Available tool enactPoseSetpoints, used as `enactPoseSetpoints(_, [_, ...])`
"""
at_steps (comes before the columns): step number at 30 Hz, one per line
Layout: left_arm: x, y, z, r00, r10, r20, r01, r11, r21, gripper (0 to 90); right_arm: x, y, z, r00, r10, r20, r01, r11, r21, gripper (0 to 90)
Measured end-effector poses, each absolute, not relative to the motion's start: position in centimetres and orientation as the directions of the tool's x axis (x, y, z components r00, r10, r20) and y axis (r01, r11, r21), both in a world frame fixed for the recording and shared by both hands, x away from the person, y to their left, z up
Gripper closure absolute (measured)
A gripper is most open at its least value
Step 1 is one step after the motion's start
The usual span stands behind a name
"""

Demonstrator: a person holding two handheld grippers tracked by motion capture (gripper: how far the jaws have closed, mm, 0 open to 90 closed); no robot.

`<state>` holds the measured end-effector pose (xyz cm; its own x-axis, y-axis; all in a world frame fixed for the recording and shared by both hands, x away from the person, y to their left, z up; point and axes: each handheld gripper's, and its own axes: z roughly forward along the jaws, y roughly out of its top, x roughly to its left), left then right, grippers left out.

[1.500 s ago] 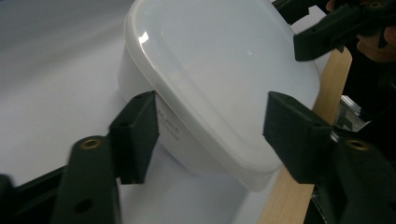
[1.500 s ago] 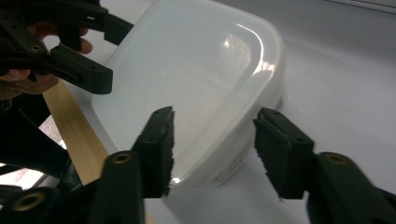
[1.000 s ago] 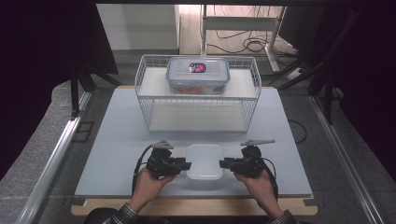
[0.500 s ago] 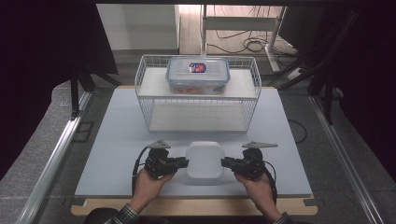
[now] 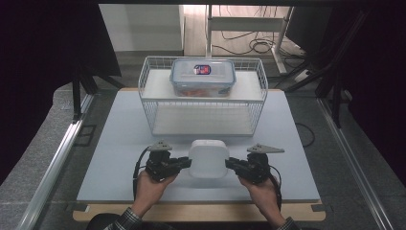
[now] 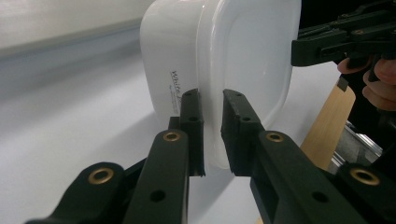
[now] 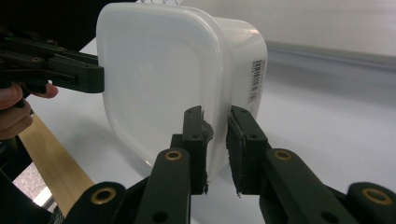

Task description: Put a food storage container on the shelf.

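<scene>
Both claws have just been closing, and the white lidded tub (image 5: 208, 158) now sits between them, moved a little farther from the table's near edge than a second ago, with its top face turned more fully to the high camera. Left claw (image 5: 187, 163) pinches the tub's rim edge, jaws nearly together with the rim (image 6: 212, 116) in the narrow gap; right claw (image 5: 229, 164) does the same on the opposite side, pads clamped on the rim (image 7: 217, 135). Judged: the two-handed grip is set, so a lift or carry looks ready to begin. Tub lies near the front of the pale surface (image 5: 110, 158), midway across; contents hidden behind opaque walls. Behind it, a white wire basket (image 5: 153, 103) carries a clear latched box (image 5: 203, 76) holding something orange-red, unidentifiable from here.
</scene>
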<state>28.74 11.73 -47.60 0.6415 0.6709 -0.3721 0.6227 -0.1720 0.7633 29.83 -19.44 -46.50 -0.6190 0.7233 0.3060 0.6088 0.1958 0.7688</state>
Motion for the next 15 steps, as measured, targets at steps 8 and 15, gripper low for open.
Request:
enactPoseSetpoints(8, [28.9, 12.1, -46.0, 0.656, 0.673, -0.341, 0.585, -0.169, 0.793, 79.8, 30.1, -19.4, -45.2, -0.64, 0.705, 0.304, 0.574, 0.176, 0.8, 77.9])
enactPoseSetpoints(15, [29.3, 12.2, -44.6, 0.662, 0.68, -0.315, 0.561, -0.171, 0.81, 79.8, 30.6, -19.3, -44.2, -0.65, 0.701, 0.293, 0.543, 0.159, 0.824, 77.9])
